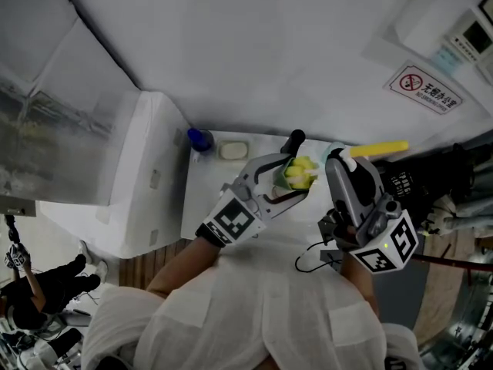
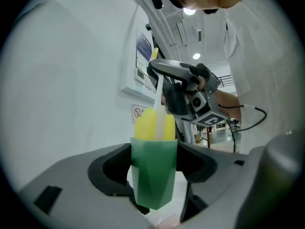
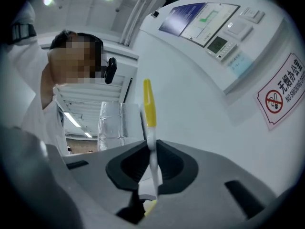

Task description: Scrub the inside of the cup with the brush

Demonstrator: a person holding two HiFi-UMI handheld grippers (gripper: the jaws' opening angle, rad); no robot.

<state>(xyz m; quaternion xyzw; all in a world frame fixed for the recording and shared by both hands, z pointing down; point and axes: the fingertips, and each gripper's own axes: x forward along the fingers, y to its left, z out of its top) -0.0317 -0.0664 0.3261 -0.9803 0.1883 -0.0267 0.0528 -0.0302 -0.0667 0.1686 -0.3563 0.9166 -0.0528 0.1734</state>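
Nearest: white sleeves [image 1: 231,314], w/ both forearms running out to the tongs. A black cable [image 1: 308,257] loops below the R one. L tongs [image 1: 291,179] sit about level, jaws set wide and pressing both sides of a faceted green cup [image 2: 153,175]. The cup stands upright btwn them, out over the white bench [image 1: 202,206]. R tongs [image 1: 339,163] are just beside the cup on its R, tilted slightly up. Their jaws are nearly together, clamped on the thin white stem of the brush [image 3: 149,109], whose yellow handle end pokes out past them. The brush's yellow sponge head [image 2: 153,124] sits in the cup's mouth, upper part showing above the rim. Farther back on the bench lie a white oval item [image 1: 233,150] and, just beside it, a blue object [image 1: 199,139]; can't tell what either is. Beyond: white wall w/ a no-smoking sign [image 1: 424,89] and a control panel [image 1: 462,41].
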